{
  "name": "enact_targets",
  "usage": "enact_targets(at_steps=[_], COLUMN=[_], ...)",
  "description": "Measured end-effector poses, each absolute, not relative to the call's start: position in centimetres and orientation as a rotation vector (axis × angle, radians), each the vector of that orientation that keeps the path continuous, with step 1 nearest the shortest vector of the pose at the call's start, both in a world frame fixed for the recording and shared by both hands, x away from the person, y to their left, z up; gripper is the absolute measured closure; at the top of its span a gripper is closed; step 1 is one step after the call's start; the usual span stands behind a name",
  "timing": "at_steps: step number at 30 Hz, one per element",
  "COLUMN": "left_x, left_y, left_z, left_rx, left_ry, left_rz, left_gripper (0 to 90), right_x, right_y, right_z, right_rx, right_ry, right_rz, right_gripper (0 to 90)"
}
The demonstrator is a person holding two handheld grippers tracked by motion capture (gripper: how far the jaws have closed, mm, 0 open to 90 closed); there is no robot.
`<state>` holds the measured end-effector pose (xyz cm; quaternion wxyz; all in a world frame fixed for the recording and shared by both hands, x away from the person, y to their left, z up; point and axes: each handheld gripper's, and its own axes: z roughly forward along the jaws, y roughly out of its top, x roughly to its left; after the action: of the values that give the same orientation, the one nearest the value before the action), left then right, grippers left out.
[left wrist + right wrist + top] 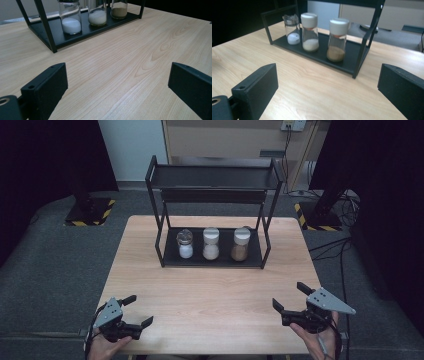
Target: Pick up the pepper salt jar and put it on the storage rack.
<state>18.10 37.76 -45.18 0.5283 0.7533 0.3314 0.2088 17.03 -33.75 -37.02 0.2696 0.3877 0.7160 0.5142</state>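
- Left gripper [135, 312] and right gripper [289, 297] sit at the near table [210, 290] edge, jaws apart, holding nothing.
- Farther off, three jars [211, 244] stand on the rack [170, 255]'s bottom shelf, untouched; all handling remains.

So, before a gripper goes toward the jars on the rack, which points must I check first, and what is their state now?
1. Left gripper open, holding nothing: ok.
2. Right gripper open, holding nothing: ok.
3. Three jars upright on the rack's lower shelf: ok.
4. Brown-powder jar has its white cap on: ok.
5. Left jar's lid properly closed: cannot tell.
6. Table free between grippers and rack: ok.
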Motion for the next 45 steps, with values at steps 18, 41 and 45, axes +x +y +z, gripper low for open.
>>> enact_targets(at_steps=[18, 41, 45], left_x=[18.1, 18.0, 17.8], left_y=[37.7, 37.8, 38.0], left_z=[-45.1, -45.3, -45.4], left_rx=[1.805, 1.79, 1.77], left_ry=[0.787, 0.769, 0.78], left_rz=[0.5, 0.515, 0.528], left_gripper=[1.5, 1.8, 2.0], right_x=[16.4, 16.6, 16.4], right_y=[-34.6, -35.1, -35.2], right_z=[-41.5, -43.2, -43.4], right_rx=[1.135, 1.125, 1.124], right_ry=[1.905, 1.886, 1.855], right_rz=[1.375, 1.37, 1.352], right_gripper=[2.2, 2.9, 3.2])
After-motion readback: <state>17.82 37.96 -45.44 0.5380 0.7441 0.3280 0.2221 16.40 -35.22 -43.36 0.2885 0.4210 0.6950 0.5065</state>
